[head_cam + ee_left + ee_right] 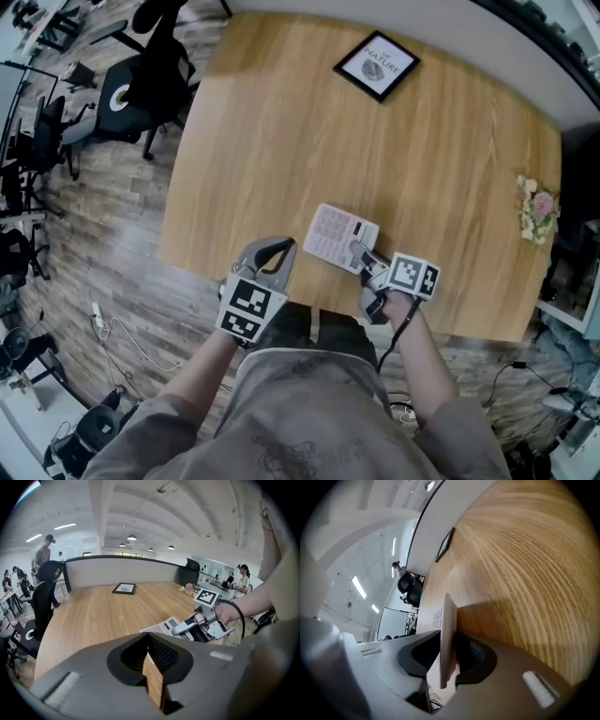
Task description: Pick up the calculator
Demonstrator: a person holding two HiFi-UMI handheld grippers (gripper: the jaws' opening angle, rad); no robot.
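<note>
A white calculator (336,234) lies near the front edge of the wooden table (281,141). My right gripper (362,255) is shut on its near right end. In the right gripper view the calculator (449,620) stands edge-on between the two pads, casting a shadow on the wood beside it. My left gripper (279,247) hovers at the table's front edge, left of the calculator, with its fingertips together and nothing held. From the left gripper view, the calculator (161,626) and the right gripper (183,629) show just beyond the left gripper (149,641).
A black-framed picture (377,66) lies at the table's far side. A small bunch of flowers (536,208) sits at the right edge. Black office chairs (141,89) stand on the floor to the left. Several people stand far off in the room.
</note>
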